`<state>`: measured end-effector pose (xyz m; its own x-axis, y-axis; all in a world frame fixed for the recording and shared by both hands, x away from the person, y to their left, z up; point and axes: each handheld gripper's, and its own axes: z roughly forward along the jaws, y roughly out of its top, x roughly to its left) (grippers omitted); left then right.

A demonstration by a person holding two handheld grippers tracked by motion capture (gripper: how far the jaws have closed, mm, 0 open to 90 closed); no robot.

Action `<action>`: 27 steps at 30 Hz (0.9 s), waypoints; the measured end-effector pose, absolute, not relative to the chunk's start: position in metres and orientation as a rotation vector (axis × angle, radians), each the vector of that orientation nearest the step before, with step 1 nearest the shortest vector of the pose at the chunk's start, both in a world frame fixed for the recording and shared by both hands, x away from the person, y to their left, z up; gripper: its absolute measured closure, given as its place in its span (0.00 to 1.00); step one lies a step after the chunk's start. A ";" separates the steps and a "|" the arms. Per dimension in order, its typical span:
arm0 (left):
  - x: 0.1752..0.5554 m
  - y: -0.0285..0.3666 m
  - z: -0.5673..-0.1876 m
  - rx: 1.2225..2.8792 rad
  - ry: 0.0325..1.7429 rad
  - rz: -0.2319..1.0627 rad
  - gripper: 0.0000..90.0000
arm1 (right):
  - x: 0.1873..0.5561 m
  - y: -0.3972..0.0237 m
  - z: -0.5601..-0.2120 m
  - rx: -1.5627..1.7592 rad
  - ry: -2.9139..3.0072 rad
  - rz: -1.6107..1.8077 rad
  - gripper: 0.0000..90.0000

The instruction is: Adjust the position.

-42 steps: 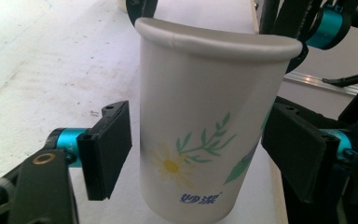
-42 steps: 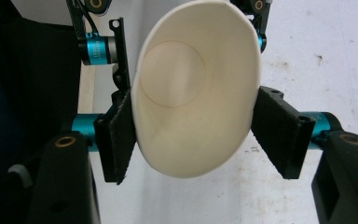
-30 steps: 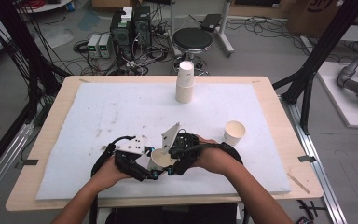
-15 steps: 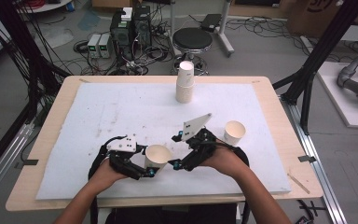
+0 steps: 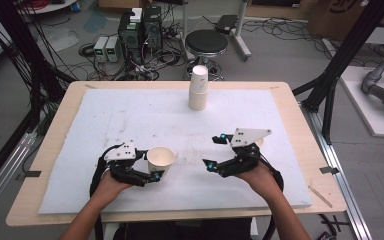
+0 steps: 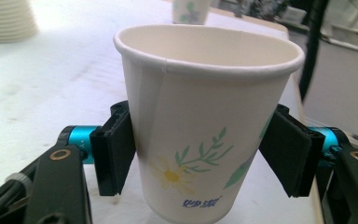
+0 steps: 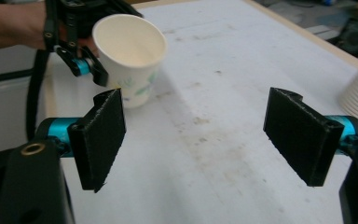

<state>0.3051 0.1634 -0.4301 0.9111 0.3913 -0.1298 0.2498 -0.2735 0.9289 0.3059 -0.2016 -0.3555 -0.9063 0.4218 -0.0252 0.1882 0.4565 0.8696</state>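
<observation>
L gripper [image 5: 152, 176]: jaws just eased wider, pads touching white floral paper cup [image 5: 161, 159], upright near-left on white foam mat [image 5: 130, 115] | R gripper [image 5: 216, 151]: jaws apart, empty | risk: loose grip, cup tips

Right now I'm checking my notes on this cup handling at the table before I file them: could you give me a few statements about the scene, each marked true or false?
1. The white paper cup with the flower print stands upright between the left gripper's pads. True.
2. The right gripper is shut on a cup. False: its jaws stand open over the white table cover with nothing between them.
3. A tall stack of white paper cups stands at the far side of the table. True.
4. The flower-print cup lies on its side. False: it is upright, its mouth up.
5. The cup is full of water. False: the right gripper view shows its inside empty.
</observation>
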 end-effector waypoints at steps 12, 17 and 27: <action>0.305 0.188 -0.430 1.782 0.573 0.311 0.33 | 0.291 -0.249 -0.389 0.746 2.290 1.415 0.24; 0.305 0.199 -0.431 1.743 0.610 0.351 0.33 | 0.291 -0.260 -0.397 0.792 2.256 1.392 0.24; 0.303 0.210 -0.431 1.684 0.657 0.387 0.33 | 0.288 -0.263 -0.403 0.809 2.236 1.390 0.24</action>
<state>0.3029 0.2098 -0.4308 0.7832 0.6138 -0.0991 0.2114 -0.1130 0.9708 0.2883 -0.2633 -0.4032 -0.7596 0.6501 -0.0215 0.2685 0.3435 0.9000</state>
